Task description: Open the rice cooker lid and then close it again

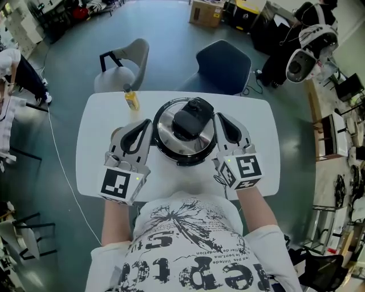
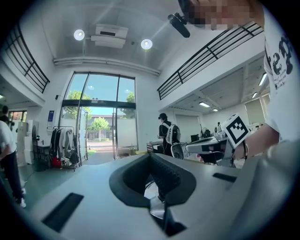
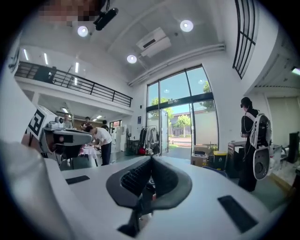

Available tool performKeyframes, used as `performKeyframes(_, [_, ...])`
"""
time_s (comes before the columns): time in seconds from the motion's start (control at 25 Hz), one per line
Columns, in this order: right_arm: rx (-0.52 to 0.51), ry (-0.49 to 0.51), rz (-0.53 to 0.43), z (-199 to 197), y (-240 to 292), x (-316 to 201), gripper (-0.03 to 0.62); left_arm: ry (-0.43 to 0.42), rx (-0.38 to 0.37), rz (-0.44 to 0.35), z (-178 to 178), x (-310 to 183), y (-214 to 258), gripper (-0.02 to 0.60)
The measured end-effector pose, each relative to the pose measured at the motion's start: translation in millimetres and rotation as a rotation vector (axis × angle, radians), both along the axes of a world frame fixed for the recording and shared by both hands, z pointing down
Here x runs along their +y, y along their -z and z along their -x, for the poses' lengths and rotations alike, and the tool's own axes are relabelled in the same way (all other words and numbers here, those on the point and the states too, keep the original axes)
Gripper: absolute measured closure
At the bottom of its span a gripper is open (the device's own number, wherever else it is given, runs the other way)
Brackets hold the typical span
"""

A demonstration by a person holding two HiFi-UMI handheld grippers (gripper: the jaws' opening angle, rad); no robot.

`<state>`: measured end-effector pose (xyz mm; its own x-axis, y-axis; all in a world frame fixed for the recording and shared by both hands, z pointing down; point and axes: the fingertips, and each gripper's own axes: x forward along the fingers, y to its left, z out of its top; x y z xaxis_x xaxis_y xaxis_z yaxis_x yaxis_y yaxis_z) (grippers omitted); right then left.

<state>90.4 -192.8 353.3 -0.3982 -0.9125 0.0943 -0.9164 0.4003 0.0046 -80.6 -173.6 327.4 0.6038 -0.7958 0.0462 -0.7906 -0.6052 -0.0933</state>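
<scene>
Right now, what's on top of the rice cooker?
A black handle sits on the closed metal lid. The lid covers the rice cooker's inside, so contents can't be seen.

A white table [image 1: 94, 142] stands on a grey-green floor [image 1: 171, 34], with a grey chair [image 1: 122, 65] and a dark blue chair [image 1: 223, 65] at its far side and a cardboard box [image 1: 206, 12] beyond them. The hall is high and white-walled. Tall glass doors [image 2: 101, 122] show trees in daylight outside, and a clothes rack [image 2: 63, 143] stands just beside them. Round ceiling lights [image 2: 78, 34] flank an air-conditioning unit [image 2: 111, 33], and a black-railed balcony [image 2: 211, 51] runs along one wall.
</scene>
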Motion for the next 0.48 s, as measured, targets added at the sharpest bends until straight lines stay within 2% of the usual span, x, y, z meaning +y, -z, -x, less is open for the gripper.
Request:
performKeyframes(0.2, [0.041, -0.006, -0.035, -5.8, -3.9, 4.4, 0.58, -0.003, -0.002, 0.011, -3.9, 3.6, -4.1, 0.568])
performKeyframes(0.48, [0.04, 0.004, -0.046, -11.1, 1.7, 9.9, 0.582, 0.02, -0.003, 0.022, -4.3, 6.0, -3.6, 0.568])
